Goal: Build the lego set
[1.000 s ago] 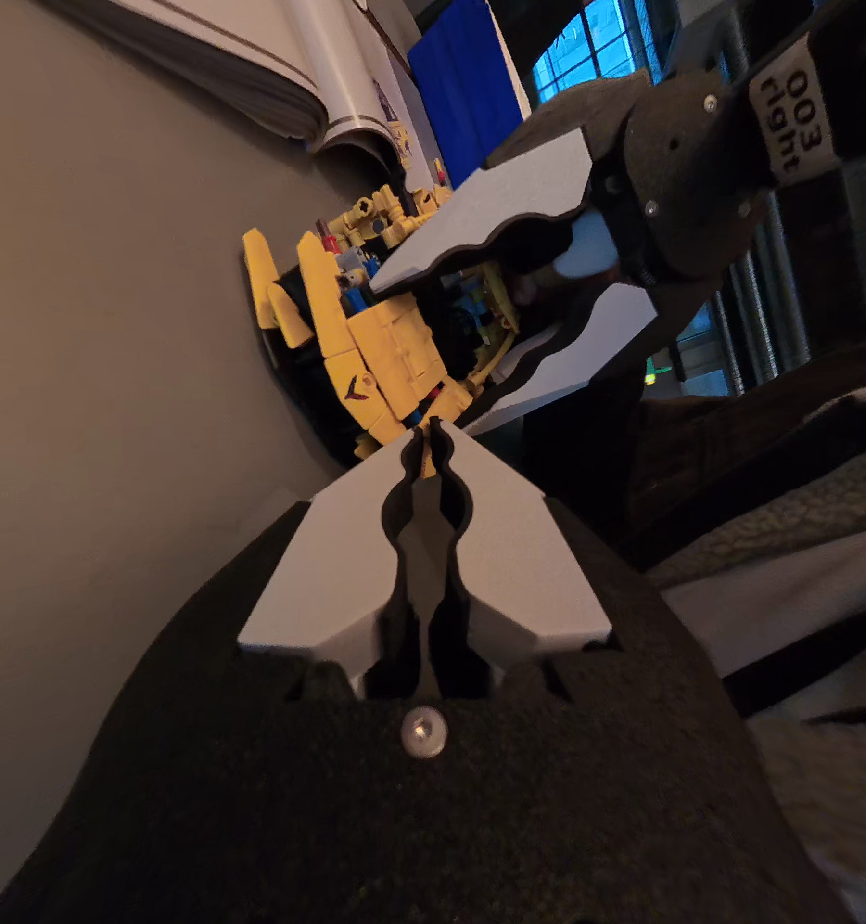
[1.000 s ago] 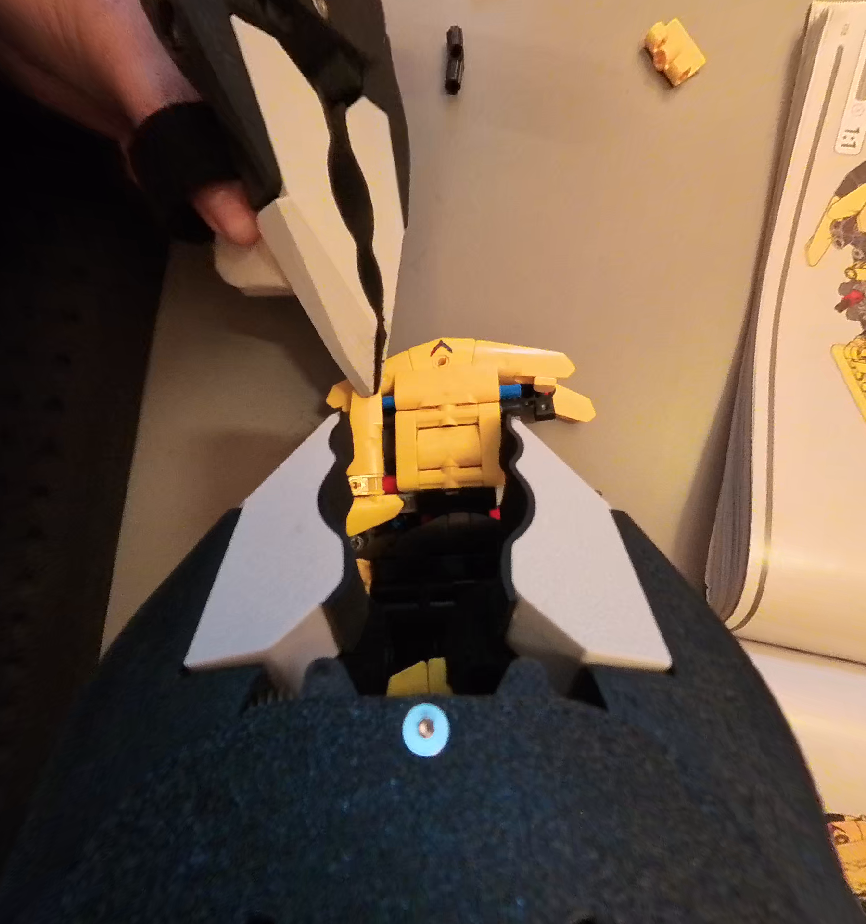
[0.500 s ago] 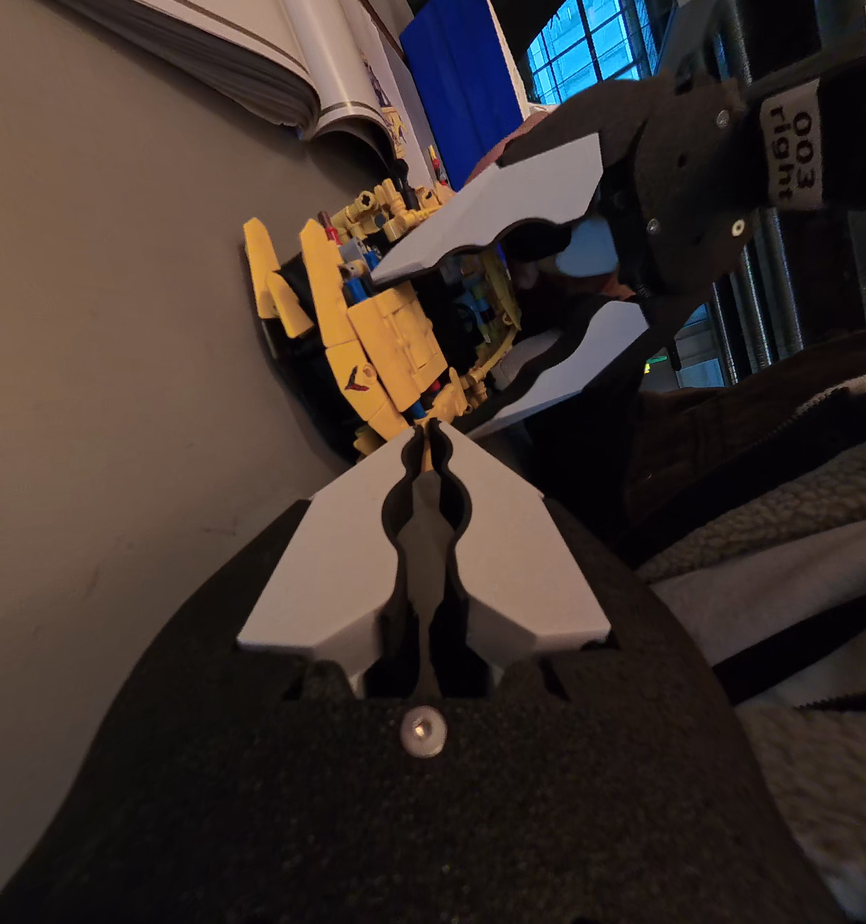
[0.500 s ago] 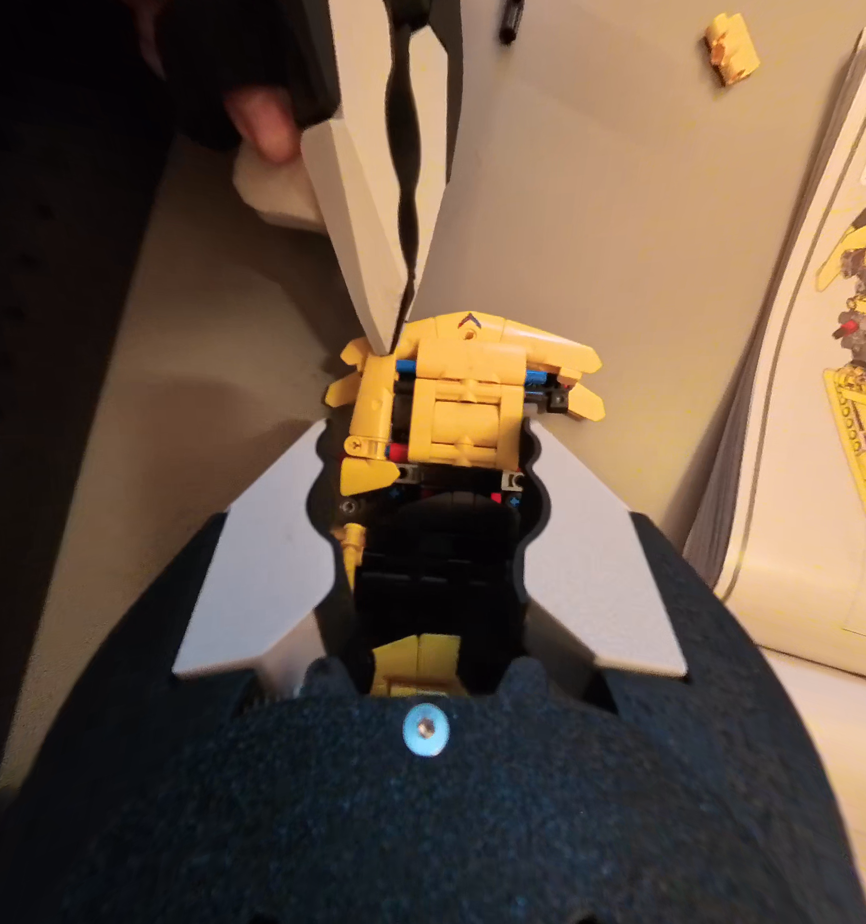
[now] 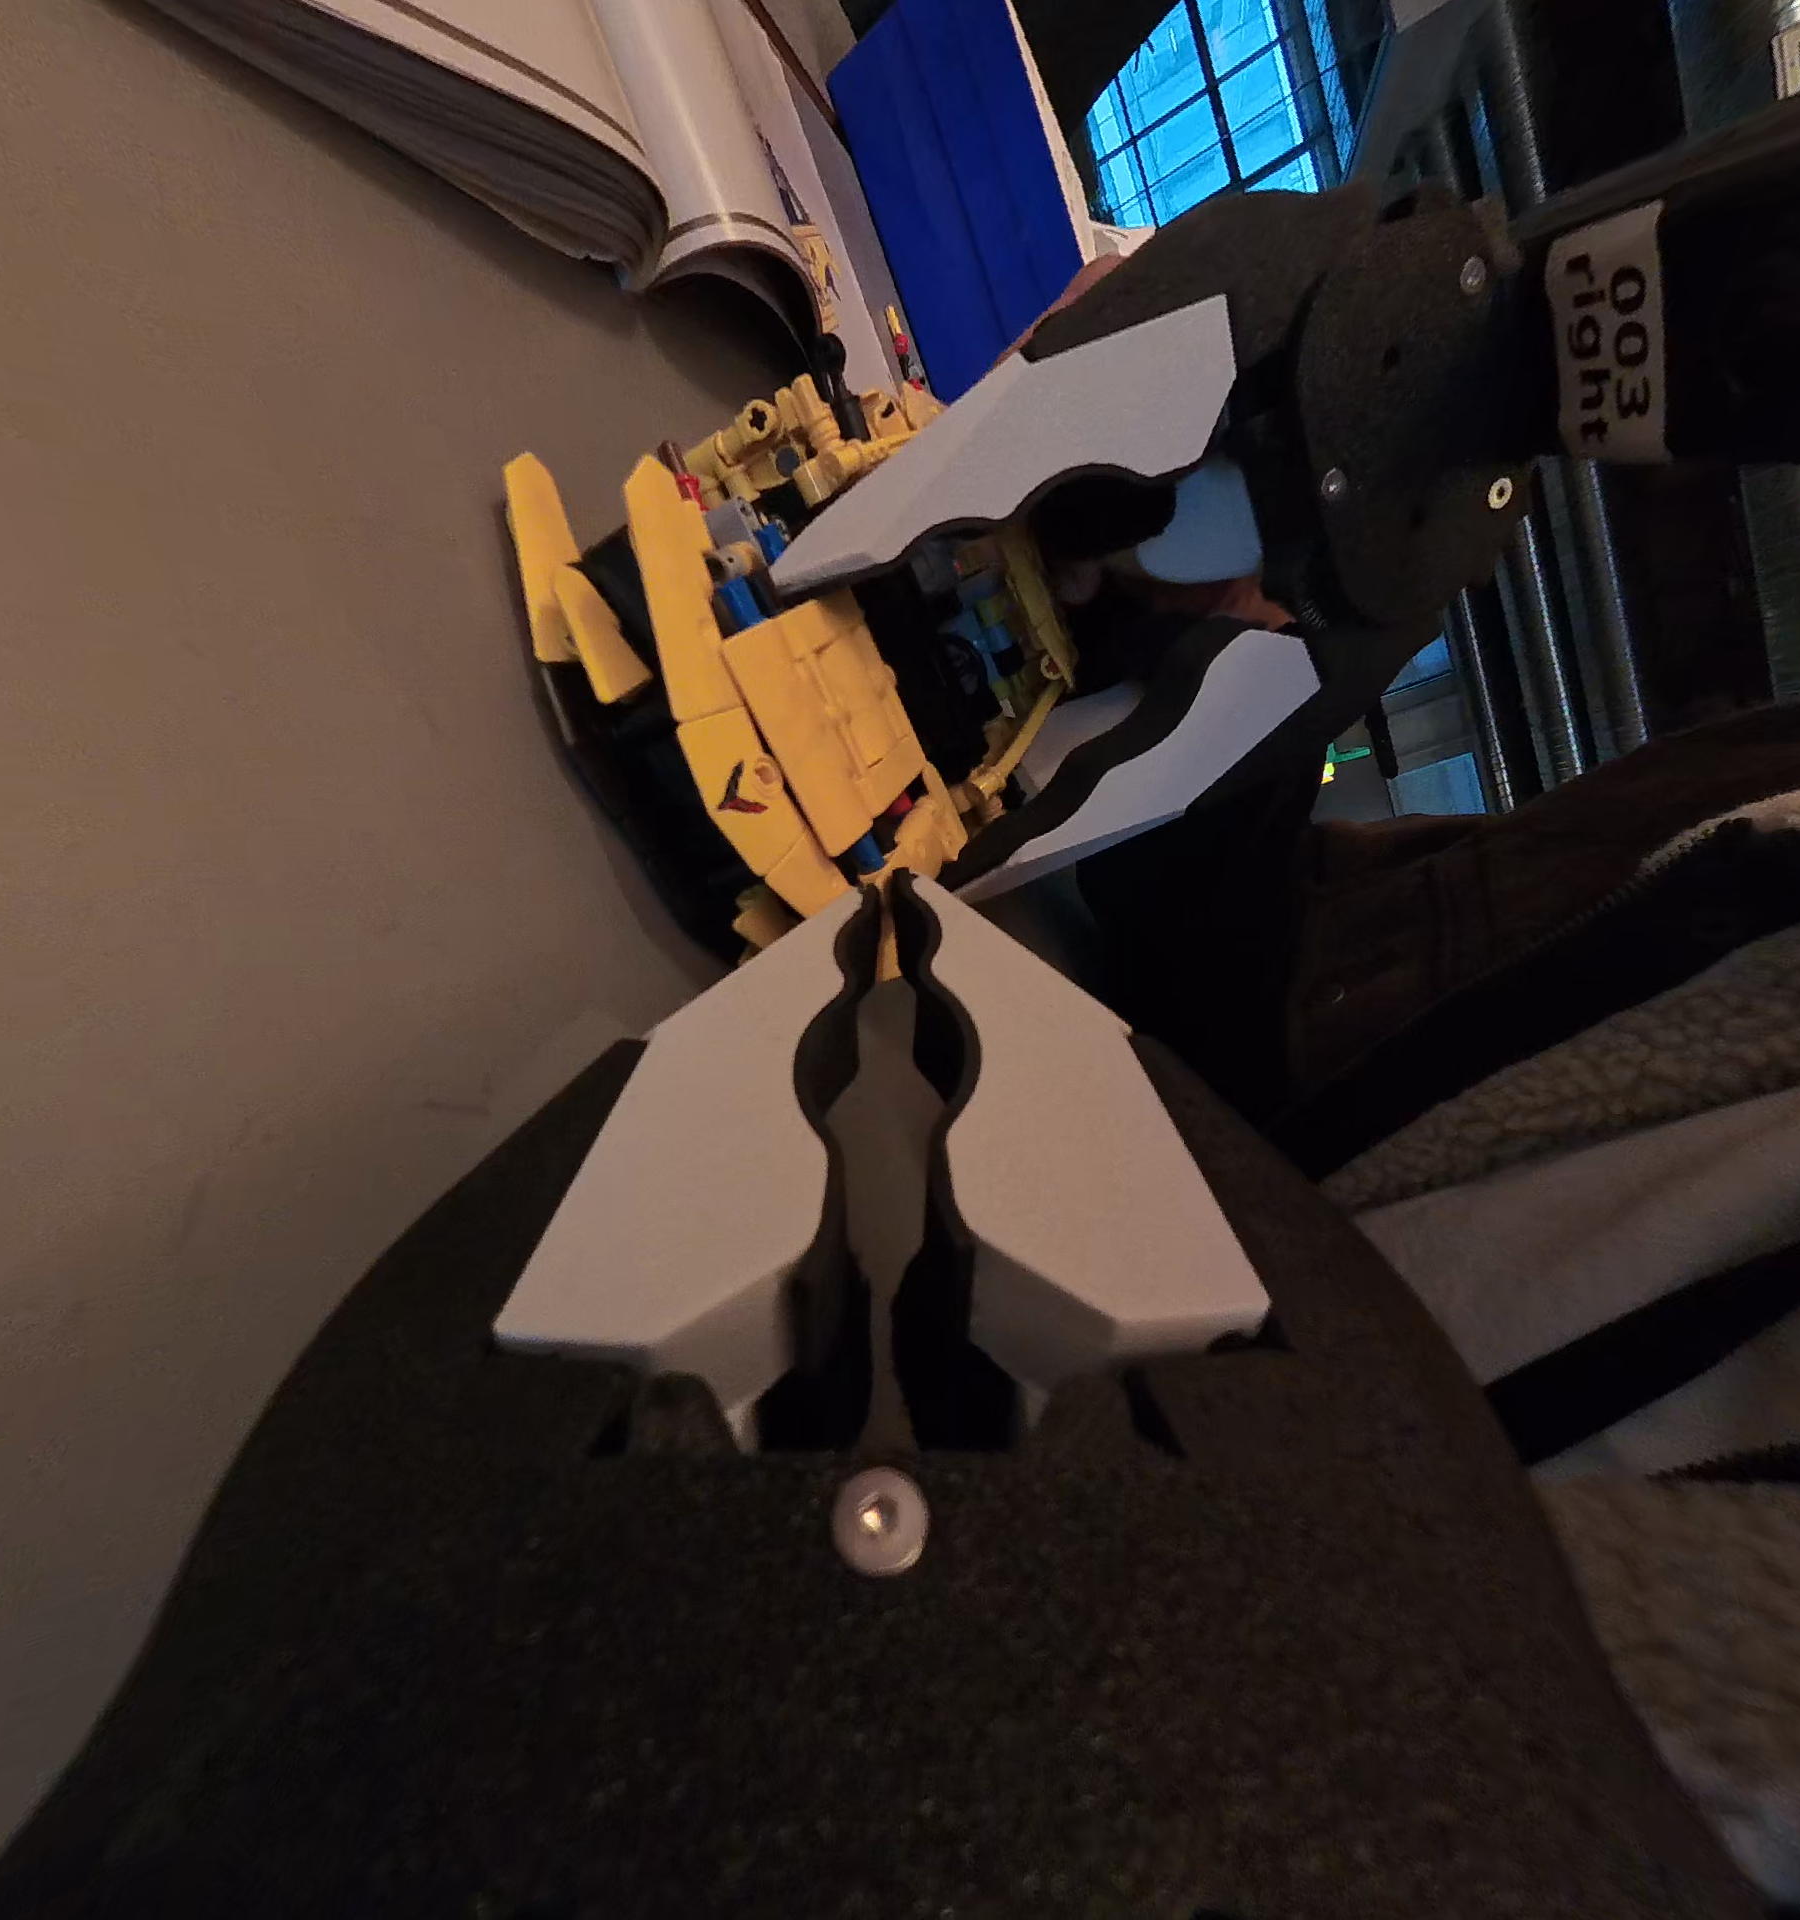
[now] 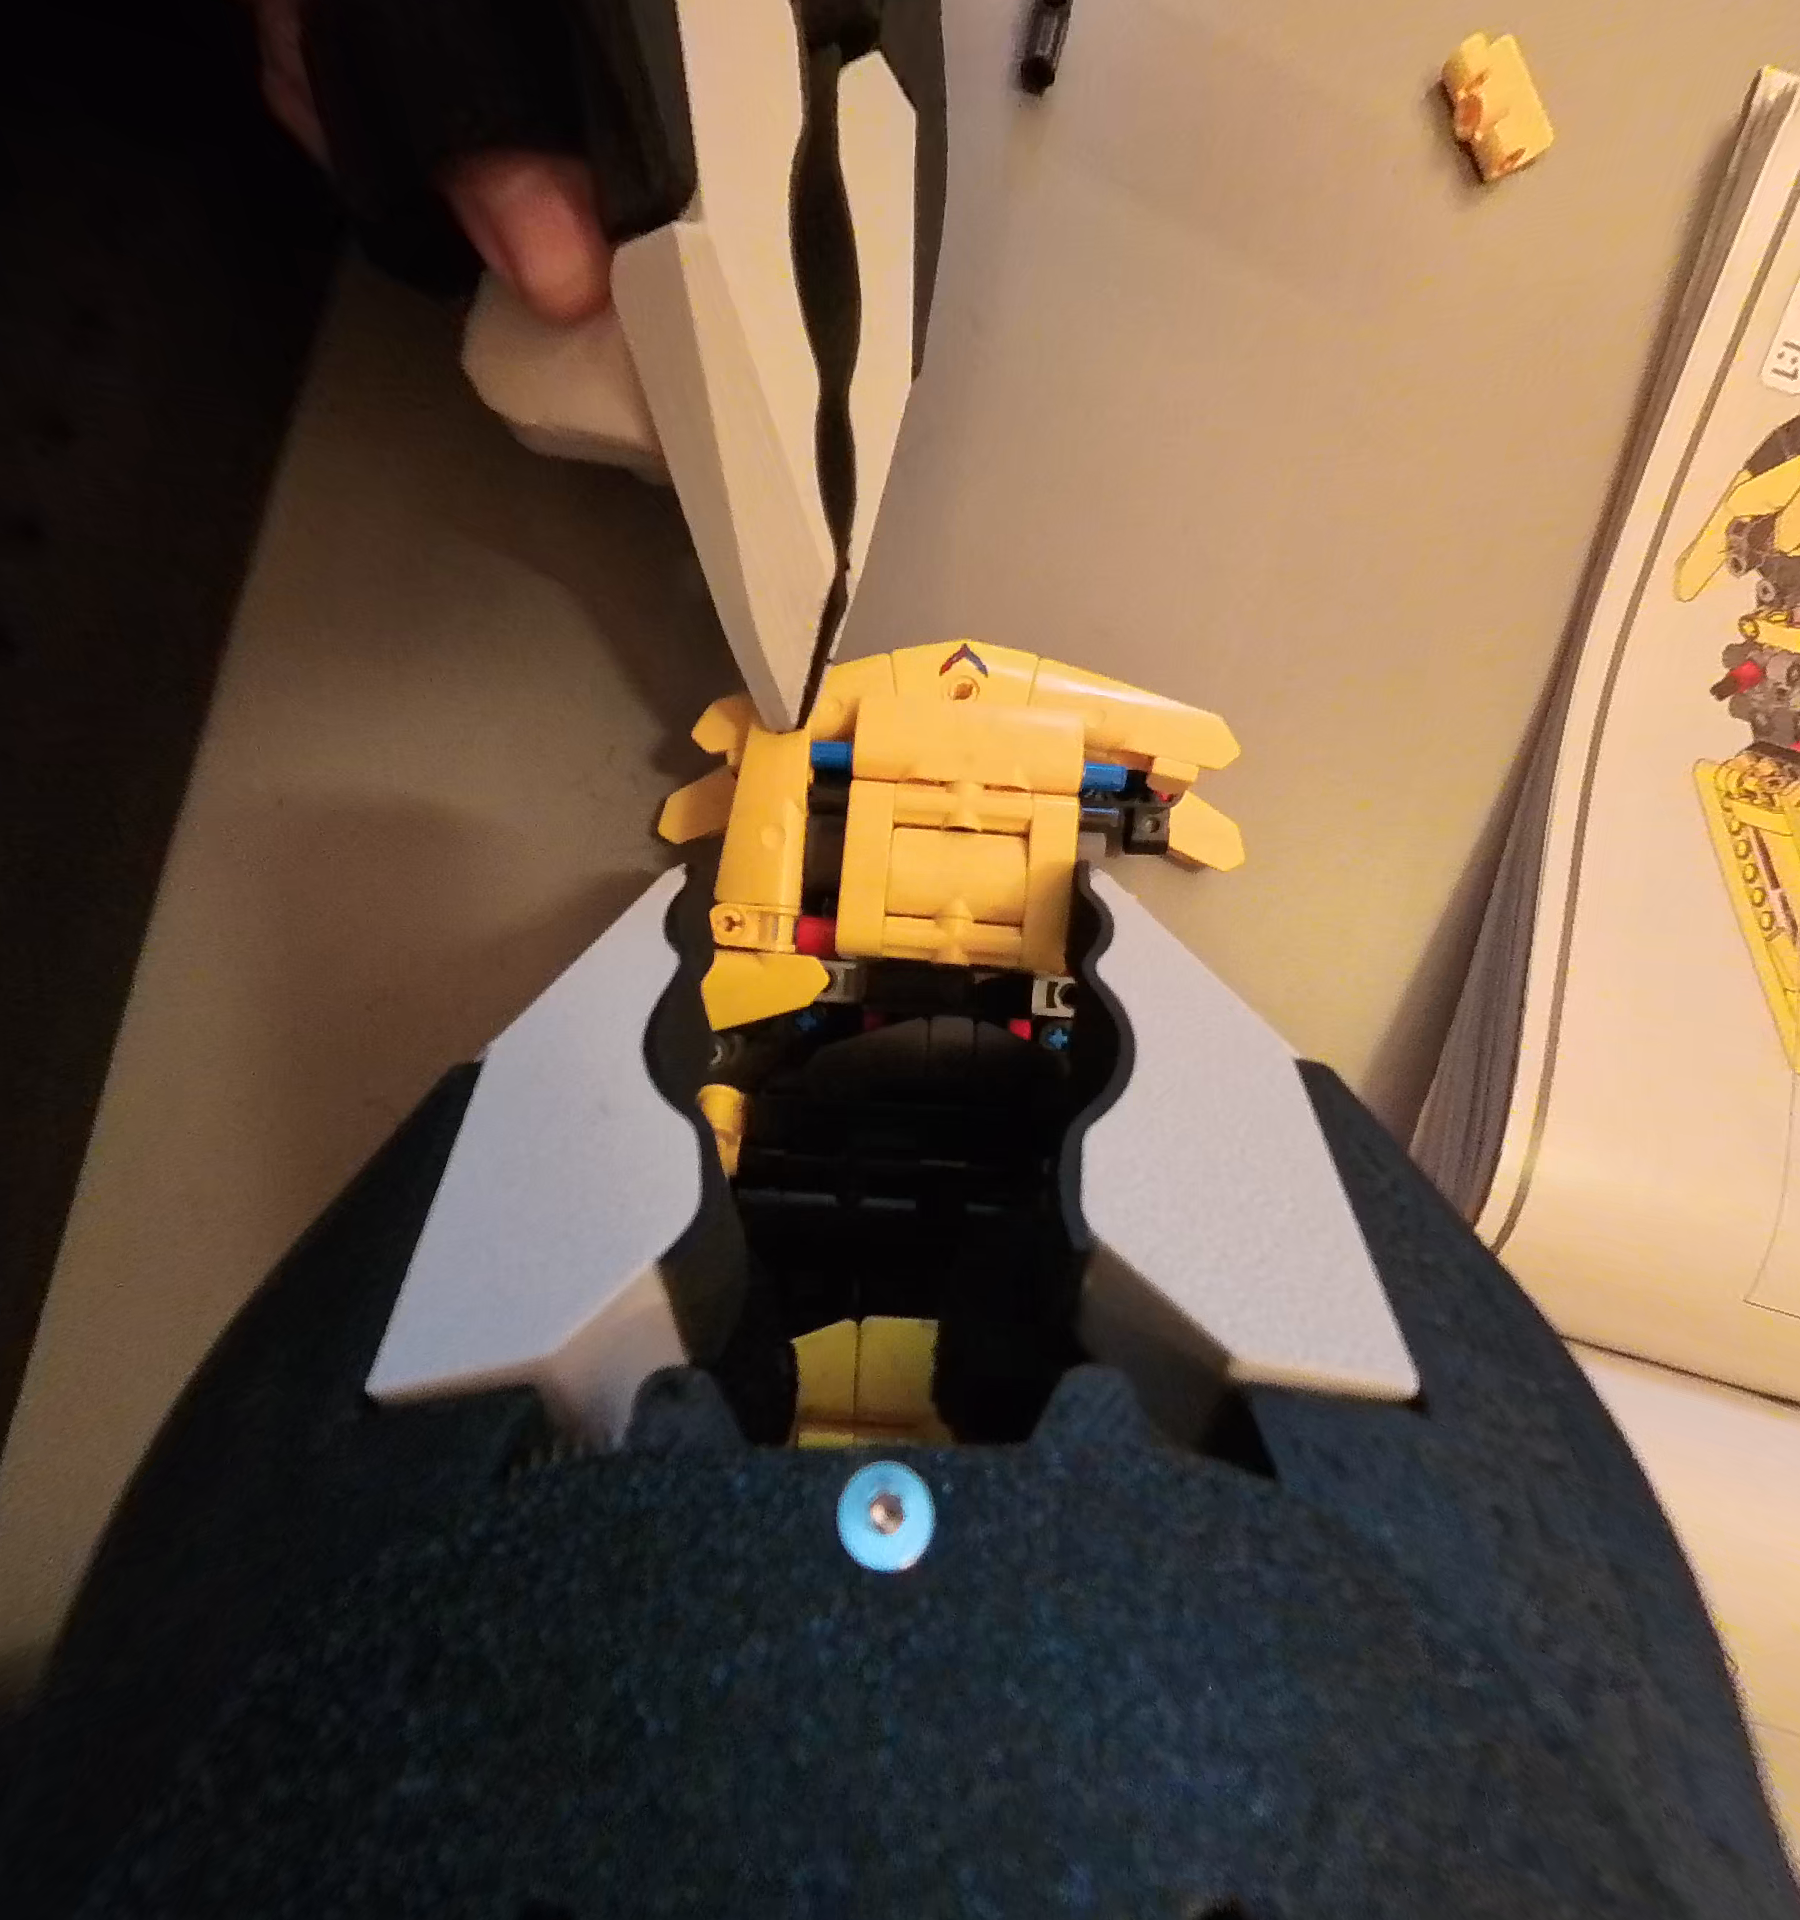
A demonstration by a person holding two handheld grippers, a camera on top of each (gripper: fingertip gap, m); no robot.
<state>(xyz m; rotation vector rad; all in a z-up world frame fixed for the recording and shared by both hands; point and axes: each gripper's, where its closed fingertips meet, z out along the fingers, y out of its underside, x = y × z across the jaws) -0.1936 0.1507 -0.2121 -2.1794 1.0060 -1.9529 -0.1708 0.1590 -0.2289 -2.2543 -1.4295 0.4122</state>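
Between your right gripper's (image 6: pixel 880 914) clamped fingers sits the yellow-and-black brick model (image 6: pixel 937 831), resting on the beige table (image 6: pixel 1187 468). Beyond, your left gripper (image 6: pixel 808 686), closed, pinches its yellow corner piece; a twist could pop panels loose.

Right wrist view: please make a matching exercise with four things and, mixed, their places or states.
Things:
1. yellow and black lego model
2. small loose yellow lego piece
3. open instruction booklet
4. left gripper

Places or states:
A. tips shut at the model's upper left corner
B. along the right edge
C. between the right gripper's fingers
D. alone at top right

Pairs: 1-C, 2-D, 3-B, 4-A
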